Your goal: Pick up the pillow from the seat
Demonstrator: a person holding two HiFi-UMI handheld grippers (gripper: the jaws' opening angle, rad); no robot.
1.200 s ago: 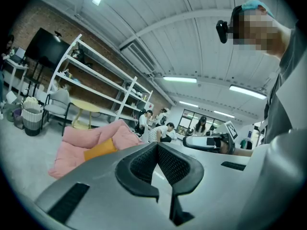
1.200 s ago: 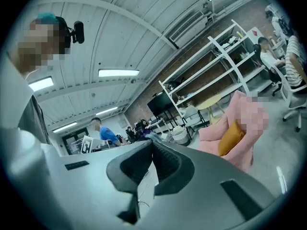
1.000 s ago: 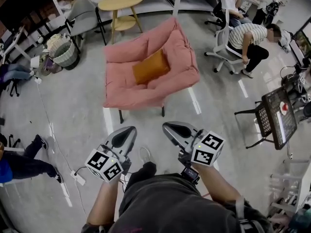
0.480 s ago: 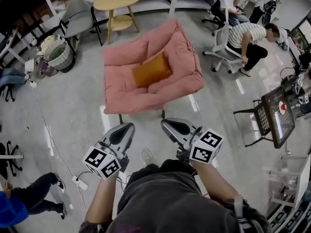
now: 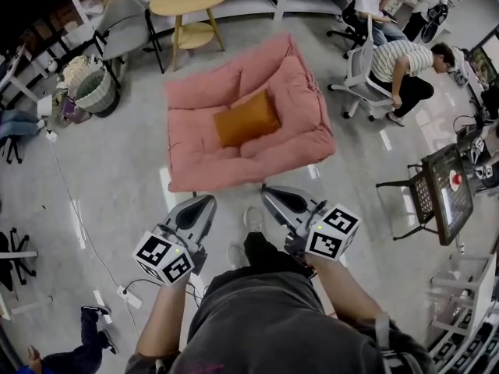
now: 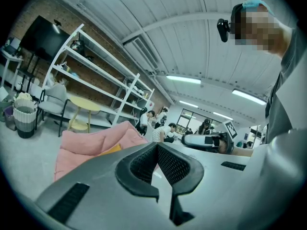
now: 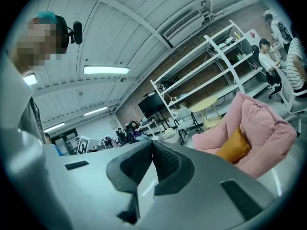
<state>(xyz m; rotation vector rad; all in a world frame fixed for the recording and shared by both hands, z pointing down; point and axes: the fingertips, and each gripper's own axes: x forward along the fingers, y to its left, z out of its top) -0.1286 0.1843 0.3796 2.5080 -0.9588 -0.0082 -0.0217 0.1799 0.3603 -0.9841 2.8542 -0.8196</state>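
Note:
An orange pillow lies on the seat of a pink cushioned chair ahead of me in the head view. My left gripper and right gripper are held close to my body, just short of the chair's front edge, both shut and empty. In the right gripper view the pillow shows on the pink chair to the right, beyond the shut jaws. Only a sliver of the pillow peeks over the left gripper in its own view, against the chair.
A round yellow side table and a grey chair stand behind the pink chair, before white shelving. A basket sits at the left. Seated people on office chairs are at the right, a black stand with a screen further right.
The chair and pillow have come nearer in the head view as I step forward; my foot now shows between the grippers. Both grippers stay shut and in the same pose.

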